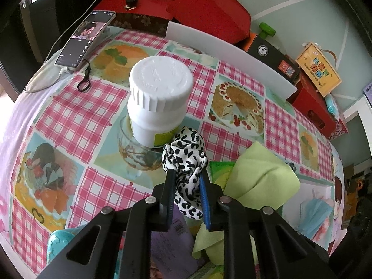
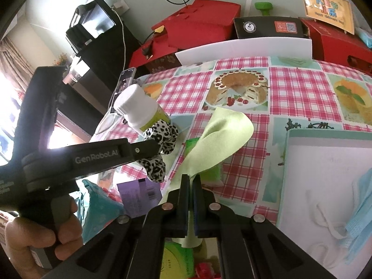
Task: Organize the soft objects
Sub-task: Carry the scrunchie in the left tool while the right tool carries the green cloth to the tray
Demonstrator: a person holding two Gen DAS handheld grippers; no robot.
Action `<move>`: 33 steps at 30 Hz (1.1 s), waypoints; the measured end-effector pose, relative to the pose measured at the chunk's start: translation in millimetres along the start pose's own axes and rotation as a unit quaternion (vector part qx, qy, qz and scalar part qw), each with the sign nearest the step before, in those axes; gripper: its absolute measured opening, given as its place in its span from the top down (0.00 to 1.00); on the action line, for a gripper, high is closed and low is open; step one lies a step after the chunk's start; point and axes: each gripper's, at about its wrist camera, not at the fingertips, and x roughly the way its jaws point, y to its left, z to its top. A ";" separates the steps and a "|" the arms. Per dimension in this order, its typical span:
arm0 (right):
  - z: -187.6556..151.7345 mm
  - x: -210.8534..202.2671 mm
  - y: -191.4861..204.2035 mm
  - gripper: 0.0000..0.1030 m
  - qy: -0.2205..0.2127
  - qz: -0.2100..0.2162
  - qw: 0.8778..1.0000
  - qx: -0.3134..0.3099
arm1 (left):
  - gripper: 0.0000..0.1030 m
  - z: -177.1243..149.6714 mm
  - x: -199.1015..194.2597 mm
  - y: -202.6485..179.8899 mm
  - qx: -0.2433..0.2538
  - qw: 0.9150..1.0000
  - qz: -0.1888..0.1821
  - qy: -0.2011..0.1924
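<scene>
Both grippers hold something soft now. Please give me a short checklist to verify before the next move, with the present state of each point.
1. Left gripper grips the leopard-print scrunchie: ok, the fabric is pinched between the pads.
2. Right gripper grips the green cloth: ok, jaws shut on a fold.
3. Scrunchie is free of the white bottle: cannot tell, it lies right against the bottle.
4. Bottle stands stable: not ok, it sits on top of a glass jar.
5. White box has free space: ok, only a blue face mask lies at its side.
6. Cloth fully lifted: not ok, it drapes on a green packet.
</scene>
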 end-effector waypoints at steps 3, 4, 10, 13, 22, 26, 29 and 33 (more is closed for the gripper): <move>0.4 -2.9 -0.3 0.97 -0.004 0.004 1.000 0.002 | 0.81 -0.2 -2.8 0.7 0.000 1.000 -0.002 -0.004; 0.8 -3.2 -0.1 0.97 -0.006 0.005 1.000 0.003 | 0.81 0.0 -3.6 0.9 0.000 1.000 -0.002 -0.006; 3.8 -17.2 0.9 0.97 -0.029 0.025 0.999 0.013 | 0.81 0.2 -22.9 1.0 0.001 0.999 -0.011 -0.032; 6.8 -31.0 2.8 0.97 -0.052 0.034 0.998 0.014 | 0.81 1.5 -39.6 -0.9 0.002 0.998 -0.021 -0.054; 17.3 -92.8 8.9 0.97 -0.137 0.046 0.989 0.009 | 0.81 2.4 -98.0 -10.2 0.012 0.990 -0.049 -0.129; 19.6 -125.8 5.0 0.97 -0.179 0.031 0.983 0.007 | 0.81 0.4 -117.1 -15.2 0.020 0.987 -0.061 -0.150; 18.8 -148.7 -1.1 0.97 -0.207 0.008 0.978 0.008 | 0.81 -2.2 -128.2 -21.1 0.028 0.984 -0.069 -0.163; 17.0 -178.9 -15.2 0.97 -0.240 -0.019 0.971 0.019 | 0.81 -6.1 -131.4 -36.0 0.048 0.982 -0.074 -0.167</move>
